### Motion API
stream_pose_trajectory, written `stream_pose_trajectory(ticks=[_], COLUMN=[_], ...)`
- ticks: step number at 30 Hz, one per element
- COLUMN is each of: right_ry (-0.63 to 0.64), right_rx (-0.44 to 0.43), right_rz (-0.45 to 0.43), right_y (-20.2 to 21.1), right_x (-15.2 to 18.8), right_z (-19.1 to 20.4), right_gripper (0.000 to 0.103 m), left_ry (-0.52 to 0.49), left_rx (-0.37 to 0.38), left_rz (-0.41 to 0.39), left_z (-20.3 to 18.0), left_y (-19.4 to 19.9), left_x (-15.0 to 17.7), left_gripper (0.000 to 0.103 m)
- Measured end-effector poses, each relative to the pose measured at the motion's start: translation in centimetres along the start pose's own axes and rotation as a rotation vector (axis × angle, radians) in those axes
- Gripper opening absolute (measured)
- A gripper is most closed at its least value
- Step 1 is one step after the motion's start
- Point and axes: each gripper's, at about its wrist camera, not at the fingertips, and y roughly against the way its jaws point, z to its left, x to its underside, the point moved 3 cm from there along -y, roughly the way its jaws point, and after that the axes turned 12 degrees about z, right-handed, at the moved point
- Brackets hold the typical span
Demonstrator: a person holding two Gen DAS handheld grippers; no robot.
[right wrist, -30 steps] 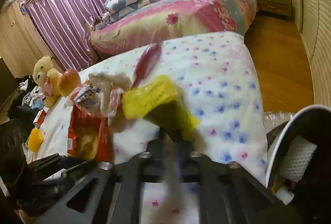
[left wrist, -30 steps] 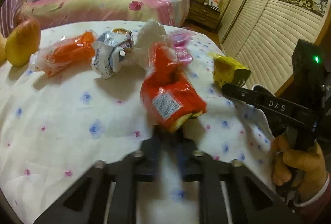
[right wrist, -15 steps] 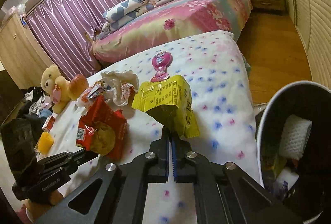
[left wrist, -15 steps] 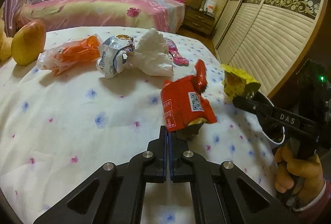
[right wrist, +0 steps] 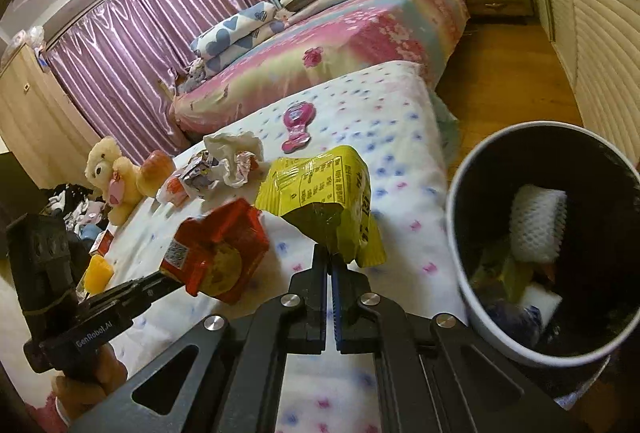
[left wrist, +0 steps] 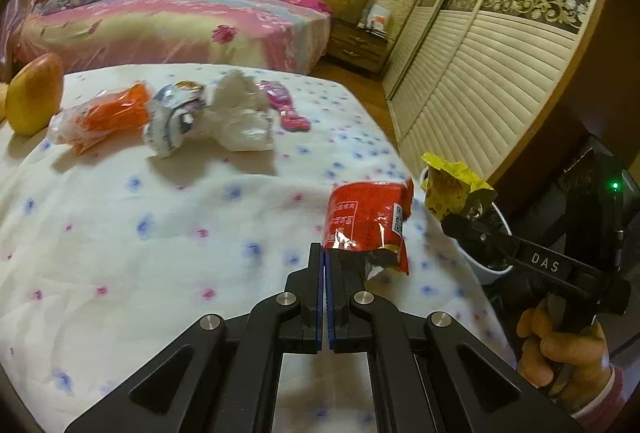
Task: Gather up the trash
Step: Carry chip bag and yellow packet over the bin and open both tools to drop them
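Note:
My left gripper (left wrist: 324, 253) is shut on a red snack packet (left wrist: 366, 221) and holds it above the flowered bedspread (left wrist: 120, 233) near its right edge. My right gripper (right wrist: 330, 261) is shut on a yellow snack packet (right wrist: 320, 193), held just left of the white trash bin (right wrist: 456, 233). The yellow packet (left wrist: 452, 189) and right gripper (left wrist: 450, 223) also show in the left wrist view, over the bin's rim (left wrist: 486, 267). The red packet (right wrist: 218, 245) and left gripper (right wrist: 180, 279) show in the right wrist view.
On the bedspread lie an orange wrapper (left wrist: 104, 115), a silver wrapper (left wrist: 172, 119), crumpled white paper (left wrist: 240, 117) and a pink packet (left wrist: 286, 107). The bin holds white foam netting (right wrist: 536, 223) and other trash. A teddy bear (right wrist: 114, 177) sits at the left.
Both grippers have moved right toward the bin with their packets. The red packet has come up off the bedspread. The bin now fills more of the right wrist view.

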Motion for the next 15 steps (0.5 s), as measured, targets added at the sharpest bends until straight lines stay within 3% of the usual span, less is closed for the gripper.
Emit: stream_pose_trajectory(ticks=[15], right_ry=[-0.063], right_rx=[0.013], right_rz=[-0.026], right_y=[1.9], right_x=[1.5], right_z=[-2.6], right_gripper=[0.001], left_ry=[-0.032], left_rx=[0.008], left_rz=[0.000], left_z=[-1.7], left_y=[-0.9], left_x=[-0.1], left_gripper=[0.000])
